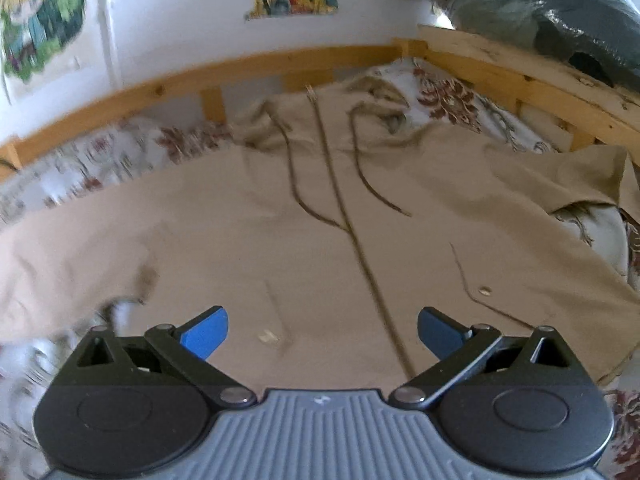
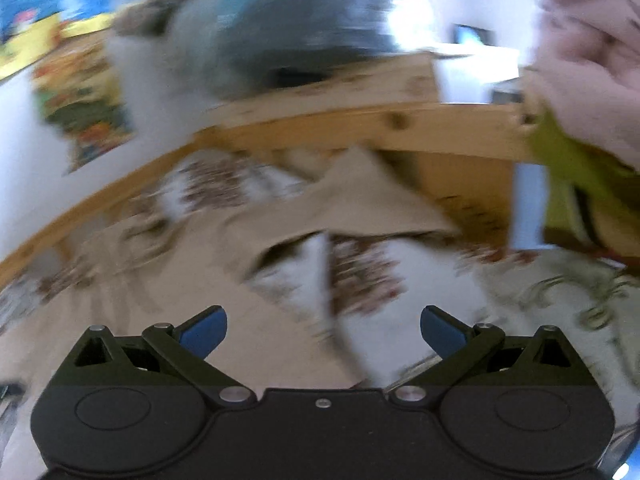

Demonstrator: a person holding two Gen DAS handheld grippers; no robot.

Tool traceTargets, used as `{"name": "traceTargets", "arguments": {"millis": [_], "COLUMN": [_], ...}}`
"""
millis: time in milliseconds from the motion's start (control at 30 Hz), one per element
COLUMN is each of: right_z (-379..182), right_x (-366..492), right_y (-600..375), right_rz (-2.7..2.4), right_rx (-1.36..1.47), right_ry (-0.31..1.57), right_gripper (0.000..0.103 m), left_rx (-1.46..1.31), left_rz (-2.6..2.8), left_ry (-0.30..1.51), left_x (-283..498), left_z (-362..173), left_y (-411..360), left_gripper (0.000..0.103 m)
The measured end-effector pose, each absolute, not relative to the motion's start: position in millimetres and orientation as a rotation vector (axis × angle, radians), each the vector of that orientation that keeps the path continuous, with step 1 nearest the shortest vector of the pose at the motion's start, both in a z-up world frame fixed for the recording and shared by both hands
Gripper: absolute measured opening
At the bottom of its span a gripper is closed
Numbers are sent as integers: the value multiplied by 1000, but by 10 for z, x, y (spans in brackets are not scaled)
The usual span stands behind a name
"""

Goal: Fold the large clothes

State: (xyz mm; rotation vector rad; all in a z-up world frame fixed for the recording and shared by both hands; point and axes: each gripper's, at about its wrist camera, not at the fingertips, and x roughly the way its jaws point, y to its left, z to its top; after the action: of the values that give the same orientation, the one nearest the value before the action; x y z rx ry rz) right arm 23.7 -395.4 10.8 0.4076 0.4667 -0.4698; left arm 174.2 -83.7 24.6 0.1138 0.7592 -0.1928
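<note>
both pairs of blue-padded fingers stand wide apart, holding nothing. left gripper (image 1: 322, 334) hovers just above the hem of the large beige zip-front jacket (image 1: 304, 216), whose zipper (image 1: 340, 200) runs straight away from it; right gripper (image 2: 323, 334) points at the jacket's folded sleeve (image 2: 352, 196), farther off, so left is nearer.

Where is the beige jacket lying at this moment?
In the left wrist view, the beige jacket lies spread front-up on the floral bedsheet, ahead of the open left tongs, its hood end toward the wooden bed rail.
</note>
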Motion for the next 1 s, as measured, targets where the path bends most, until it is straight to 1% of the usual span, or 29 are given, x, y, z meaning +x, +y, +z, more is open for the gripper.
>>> {"name": "traceTargets", "arguments": {"millis": [100, 267, 300, 333, 367, 433, 500, 567, 633, 667, 700, 733, 800, 833, 933, 1000], "right_z": [47, -102, -158, -226, -279, -372, -408, -410, -360, -333, -293, -255, -179, -138, 77, 324], "right_x": [449, 1038, 1156, 1283, 1388, 1576, 1696, 1731, 1719, 1713, 1695, 1666, 1619, 1600, 1505, 1442], "right_y": [-4173, -4097, -4073, -4068, -4066, -4104, -4146, -4207, -4211, -4174, -4130, -4101, -4074, -4080, -4121, -4142], "right_rz": [-534, -474, -469, -470, -476, -502, -531, -538, -521, -513, -508, -494, -474, -470, -471, -451], "right_rx": [317, -34, -106, -170, -213, -269, -282, -265, -243, -239, -247, -257, -276, -283, -275, -237], "right_ry": [485, 531, 537, 548, 557, 565, 576, 567, 562, 558, 548, 535, 522, 519, 487, 454], "right_gripper": [101, 96, 94, 89, 87, 76, 72, 61, 36, 30, 23, 12, 2, 0, 0, 0], "left_rx": [126, 193, 194, 191, 187, 181, 186, 195, 193, 184, 174, 164, 150, 146, 144, 144], "left_rz": [-234, -210, -203, -195, -189, -173, -163, -155, -148, -146, -146, -147, -152, -156, -174, -181], "left_ry": [809, 813, 817, 823, 828, 832, 832, 826, 823, 824, 826, 829, 829, 826, 802, 785], "left_x": [1764, 1749, 1746, 1739, 1728, 1703, 1681, 1650, 1639, 1641, 1642, 1645, 1642, 1637, 1616, 1610], "left_z": [58, -89, -99, -106, -109, -116, -112, -114, -117, -119, -123, -124, -122, -114, -75, -53], "left_y": [-811, -626, -580, -518, -457, -357, -265, -204, -165, -149, -139, -134, -135, -138, -148, -153], "left_gripper": [102, 102, 102, 102, 102, 102, 102, 102, 102, 102, 102, 102, 102, 102, 102, 102]}}
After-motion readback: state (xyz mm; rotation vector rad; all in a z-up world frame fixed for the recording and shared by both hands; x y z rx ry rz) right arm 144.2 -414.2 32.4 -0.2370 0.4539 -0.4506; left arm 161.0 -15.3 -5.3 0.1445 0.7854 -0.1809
